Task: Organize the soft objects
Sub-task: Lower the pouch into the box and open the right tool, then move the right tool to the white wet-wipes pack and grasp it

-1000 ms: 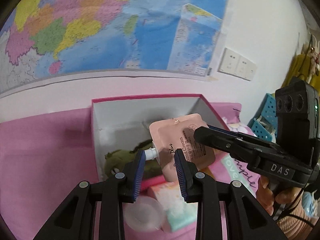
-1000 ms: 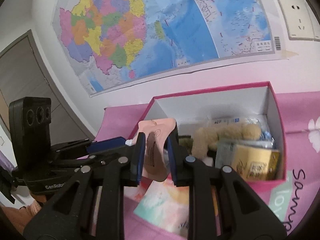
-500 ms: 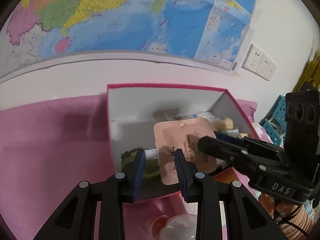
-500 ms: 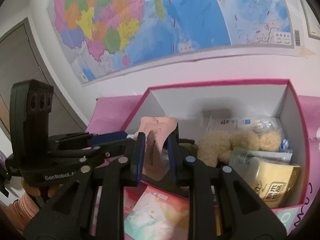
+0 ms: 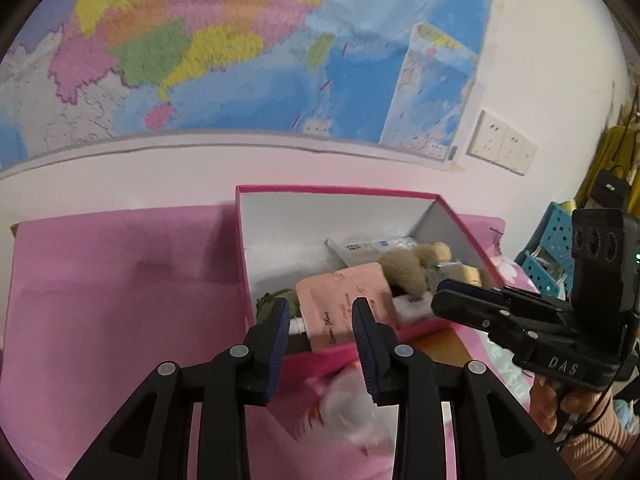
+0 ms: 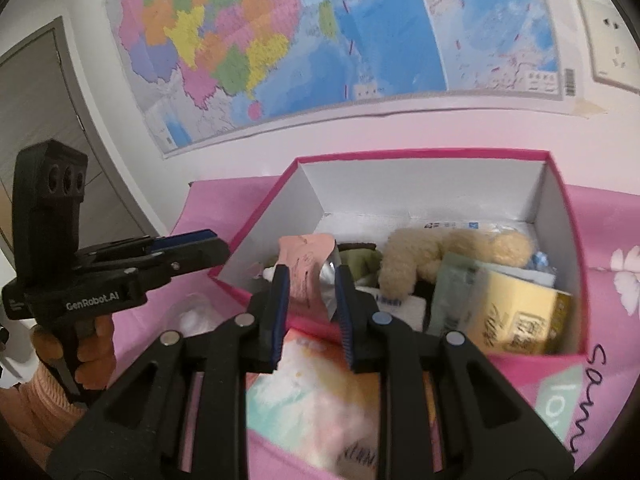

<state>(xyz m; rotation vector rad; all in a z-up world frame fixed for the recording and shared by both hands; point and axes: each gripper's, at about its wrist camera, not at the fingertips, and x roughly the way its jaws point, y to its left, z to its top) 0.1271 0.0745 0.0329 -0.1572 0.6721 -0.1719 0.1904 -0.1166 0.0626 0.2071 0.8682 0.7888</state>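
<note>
Soft objects belong in the pink box [image 5: 336, 190], which sits on the pink cloth against the wall. Our judgement is that this step is a put-down nearing its end.

Most of the right half of the box is taken by a beige plush toy [image 5: 404, 268] and a yellow carton [image 6: 516, 316]. Only the near left corner is free, where a green plush [image 5: 276, 300] lies.

Smaller than these, the pink pouch [image 5: 344, 300] leans in that corner on the green plush. Its white cap [image 5: 298, 324] points at the near wall.

Our left gripper [image 5: 320, 308] has just been widening its jaws, and the pouch shows between them. The fingers [image 5: 280, 320] stand apart, and we see no pad pressing on it. Our right gripper [image 6: 310, 276] keeps a narrow gap. In the left view its tips stand clear of the pouch, so it appears to hold nothing.

To finish well, we should draw the left gripper straight back so no pad snags the cap. We should then lift clear of the near rim. If the pouch stays propped up, a light nudge from the right gripper should lay it flat.
</note>
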